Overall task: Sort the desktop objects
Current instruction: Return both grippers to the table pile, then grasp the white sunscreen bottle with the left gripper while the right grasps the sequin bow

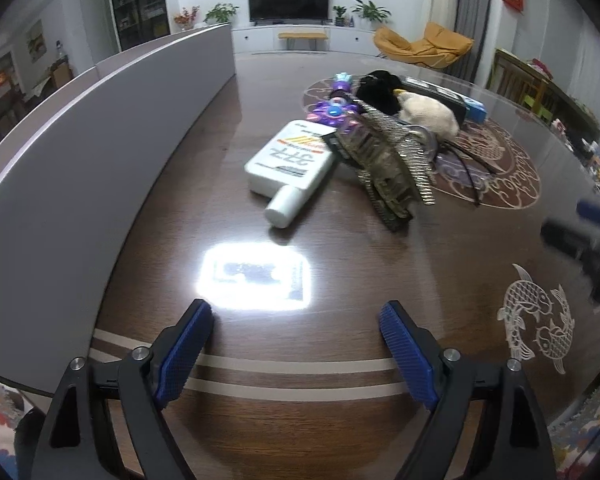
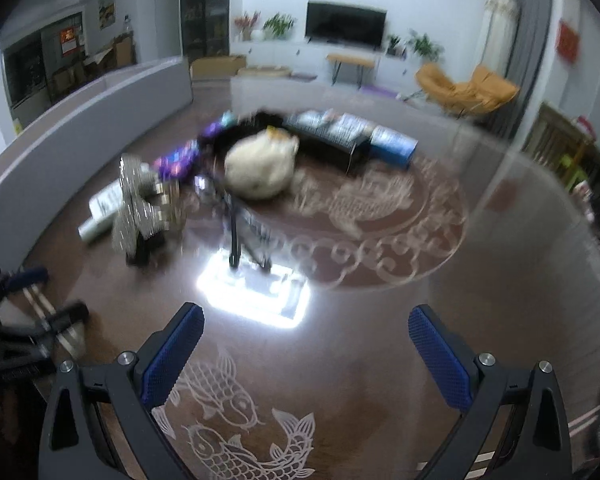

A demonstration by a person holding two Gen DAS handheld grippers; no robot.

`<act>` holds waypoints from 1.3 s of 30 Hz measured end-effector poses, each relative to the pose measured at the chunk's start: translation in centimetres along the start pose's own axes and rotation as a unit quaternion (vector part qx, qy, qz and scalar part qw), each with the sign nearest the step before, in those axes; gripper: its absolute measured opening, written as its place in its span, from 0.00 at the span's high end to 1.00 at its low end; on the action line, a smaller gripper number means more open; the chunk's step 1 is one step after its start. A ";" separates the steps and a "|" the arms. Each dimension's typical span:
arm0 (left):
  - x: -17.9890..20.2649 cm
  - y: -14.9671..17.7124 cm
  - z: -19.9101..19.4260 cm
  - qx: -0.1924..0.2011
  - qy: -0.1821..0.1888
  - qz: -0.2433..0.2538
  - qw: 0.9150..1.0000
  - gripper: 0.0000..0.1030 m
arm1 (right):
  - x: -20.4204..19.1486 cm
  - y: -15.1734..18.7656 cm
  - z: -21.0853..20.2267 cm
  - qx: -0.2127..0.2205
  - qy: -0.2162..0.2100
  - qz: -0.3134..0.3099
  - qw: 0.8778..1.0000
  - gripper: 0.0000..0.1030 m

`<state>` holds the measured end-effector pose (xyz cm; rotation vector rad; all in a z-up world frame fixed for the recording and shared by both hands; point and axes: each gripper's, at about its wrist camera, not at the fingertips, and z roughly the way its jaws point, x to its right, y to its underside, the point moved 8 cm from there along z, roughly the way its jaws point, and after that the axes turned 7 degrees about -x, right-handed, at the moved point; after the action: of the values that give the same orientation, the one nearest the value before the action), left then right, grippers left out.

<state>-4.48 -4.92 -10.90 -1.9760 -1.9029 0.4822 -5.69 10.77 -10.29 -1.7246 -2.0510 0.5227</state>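
Observation:
A heap of objects lies mid-table: a white bottle [image 1: 290, 168] on its side, a glittery hair claw clip [image 1: 396, 164], a purple toy [image 1: 336, 110], a cream plush [image 1: 428, 114], something black and fluffy [image 1: 380, 88], and black-framed glasses [image 1: 468, 168]. My left gripper [image 1: 296, 320] hovers open over bare wood short of the bottle, nothing between its blue pads. The right wrist view is blurred: bottle [image 2: 100, 208], clip [image 2: 140, 204], plush [image 2: 262, 168], glasses [image 2: 240, 232]. My right gripper [image 2: 306, 324] is open and empty above the fish inlay [image 2: 236, 432].
A grey partition [image 1: 100, 160] curves along the table's left side. A black box [image 2: 328, 140] and a blue pack [image 2: 394, 146] lie behind the heap. A bright lamp reflection [image 1: 256, 276] glares off the dark table [image 1: 340, 400]. The other gripper [image 1: 580, 240] shows at the right edge.

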 end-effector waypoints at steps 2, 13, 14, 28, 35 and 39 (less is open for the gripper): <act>-0.6 0.0 0.1 -0.001 -0.005 -0.008 1.000 0.09 | 0.0 0.9 1.4 -0.017 -0.009 0.001 1.000 0.01; -1.8 -2.4 2.0 -0.028 -0.005 -0.004 1.000 0.00 | -0.4 2.2 3.1 -0.027 -0.037 0.000 0.999 0.00; -1.9 -3.1 2.4 -0.036 -0.003 0.001 0.999 0.00 | -0.5 2.2 3.1 -0.026 -0.039 -0.002 0.999 0.00; 0.4 -10.3 5.3 -0.036 0.020 0.050 0.998 0.36 | -0.8 2.1 3.1 -0.019 -0.038 -0.005 0.999 0.00; -0.2 -5.8 2.3 -0.015 0.011 0.026 0.999 0.50 | -1.0 2.1 3.0 -0.020 -0.041 -0.006 0.999 0.00; -1.4 -2.5 0.4 -0.002 0.001 0.008 1.000 0.50 | -3.5 1.2 0.8 0.020 -0.110 -0.006 0.994 0.00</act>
<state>-6.87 -6.20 -10.07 -1.9942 -1.8893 0.4801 -4.59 7.52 -11.81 -1.6949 -2.1812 0.7754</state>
